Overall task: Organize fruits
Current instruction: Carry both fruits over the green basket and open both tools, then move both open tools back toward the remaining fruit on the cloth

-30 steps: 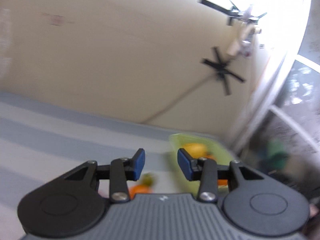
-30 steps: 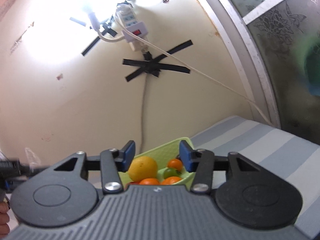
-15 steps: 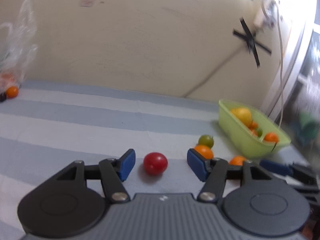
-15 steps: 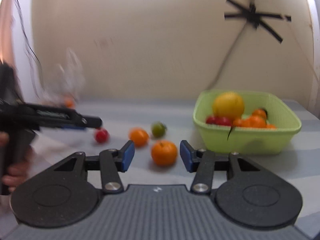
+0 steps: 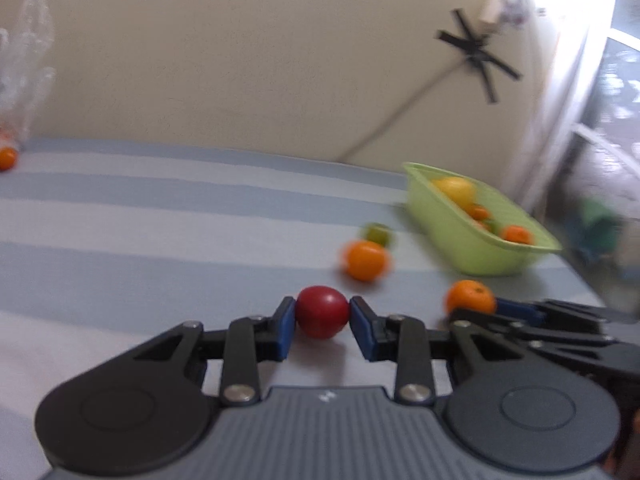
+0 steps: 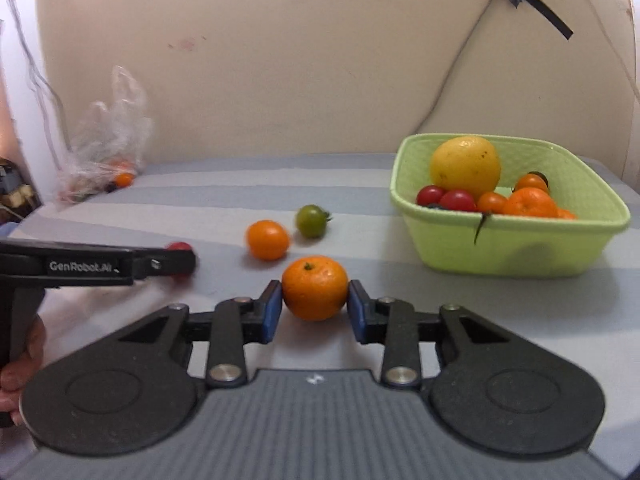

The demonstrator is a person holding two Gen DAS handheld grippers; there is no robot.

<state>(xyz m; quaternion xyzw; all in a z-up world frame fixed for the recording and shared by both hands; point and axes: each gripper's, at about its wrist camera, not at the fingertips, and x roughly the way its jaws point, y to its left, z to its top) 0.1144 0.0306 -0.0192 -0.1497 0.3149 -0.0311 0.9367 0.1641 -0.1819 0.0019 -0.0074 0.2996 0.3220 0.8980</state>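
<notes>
My left gripper [image 5: 322, 325] is shut on a red tomato [image 5: 321, 312] that sits on the striped cloth. My right gripper [image 6: 314, 307] is shut on an orange mandarin [image 6: 315, 287], also on the cloth; that mandarin shows in the left wrist view [image 5: 470, 297] with the right gripper's fingers around it. A second orange fruit [image 6: 267, 239] and a green tomato [image 6: 312, 221] lie loose between the grippers and the green basket [image 6: 516, 242]. The basket holds a large yellow fruit [image 6: 465, 166], red tomatoes and small oranges.
A clear plastic bag [image 6: 105, 140] with a small orange fruit [image 6: 124, 179] beside it lies at the far left by the wall. The beige wall with taped cables runs behind the table. The table's right edge is just past the basket.
Both grippers came down from facing the wall to the table. The left one closed around the red tomato, the right one around the mandarin.
</notes>
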